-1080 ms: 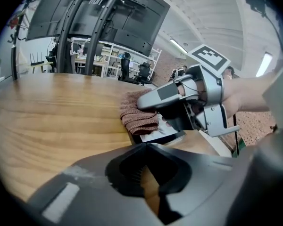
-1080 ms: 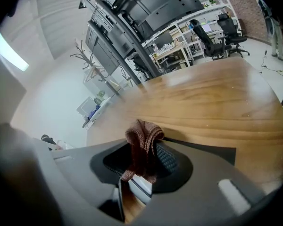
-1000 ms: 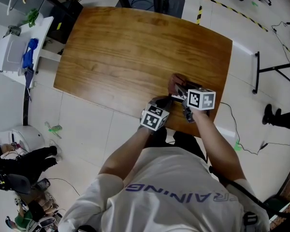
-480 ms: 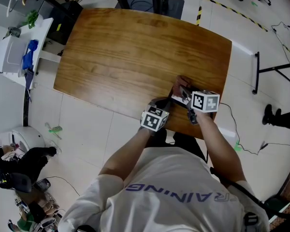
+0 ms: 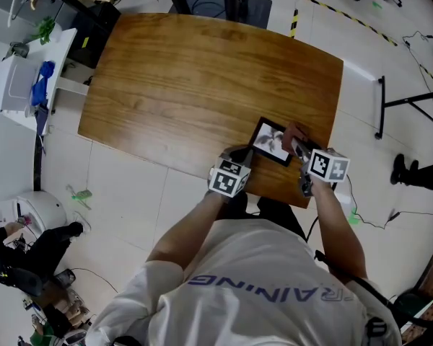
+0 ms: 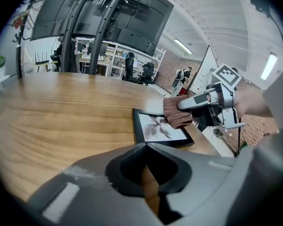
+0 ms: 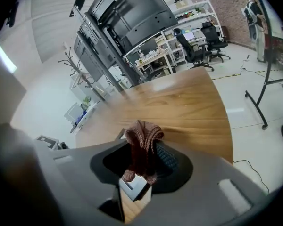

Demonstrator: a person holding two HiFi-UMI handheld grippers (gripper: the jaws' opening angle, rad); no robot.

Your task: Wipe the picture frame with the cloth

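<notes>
A black picture frame with a grey print lies flat near the front right corner of the wooden table. My right gripper is shut on a brown knitted cloth, which rests on the frame's right end. In the right gripper view the cloth bulges up between the jaws, with a frame corner below it. My left gripper sits at the frame's near left corner, its jaws together and holding nothing. The left gripper view shows the frame just ahead and the cloth on it.
The frame lies close to the table's front edge. A white cart with blue items stands left of the table. A black stand and cables are on the floor to the right. A person is at lower left.
My right gripper has slid the cloth rightward across the frame, uncovering the print. The left gripper has stayed where it was.
</notes>
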